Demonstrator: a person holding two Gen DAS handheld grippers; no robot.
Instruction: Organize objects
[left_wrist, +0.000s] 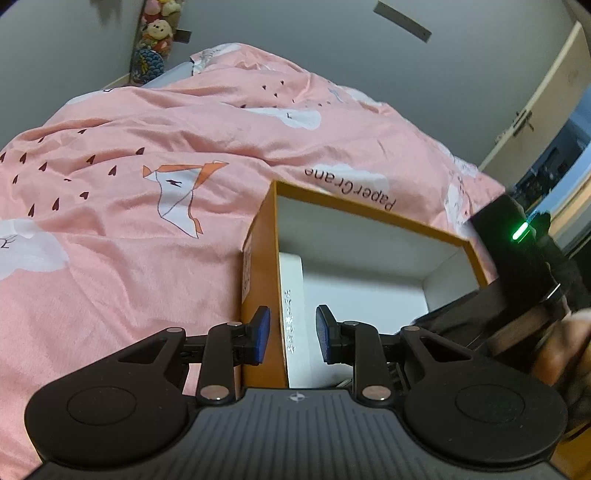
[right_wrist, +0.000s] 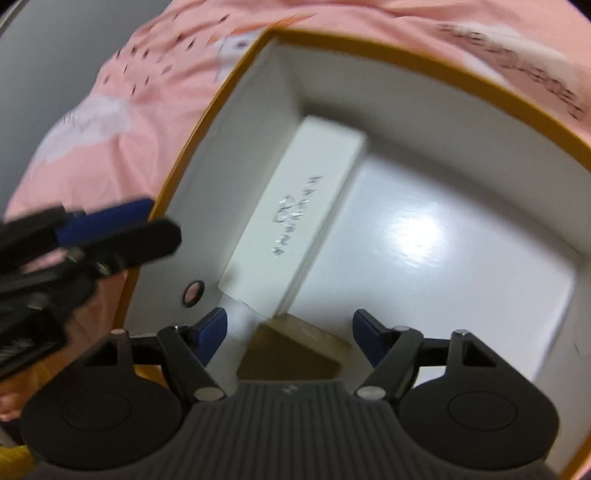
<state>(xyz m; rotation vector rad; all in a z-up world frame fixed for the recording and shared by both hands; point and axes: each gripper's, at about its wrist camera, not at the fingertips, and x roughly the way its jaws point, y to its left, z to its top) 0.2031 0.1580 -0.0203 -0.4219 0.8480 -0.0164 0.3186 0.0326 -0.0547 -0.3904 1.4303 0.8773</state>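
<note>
An orange box with a white inside (left_wrist: 258, 266) (right_wrist: 461, 229) sits open on the pink bedspread. A long white carton with silver print (right_wrist: 295, 218) (left_wrist: 291, 321) lies inside along the box's left wall. A small brown box (right_wrist: 295, 350) lies inside near the front. My left gripper (left_wrist: 291, 336) is open, its fingers astride the box's left wall without touching it. My right gripper (right_wrist: 290, 332) is open over the box, just above the brown box. The left gripper's finger also shows in the right wrist view (right_wrist: 107, 221) at the box rim.
The pink bedspread (left_wrist: 129, 206) with crane prints covers the bed all around the box. Stuffed toys (left_wrist: 155, 37) hang on the far wall. A door (left_wrist: 546, 107) stands at the right. The right hand and its device (left_wrist: 517, 251) hover over the box's right side.
</note>
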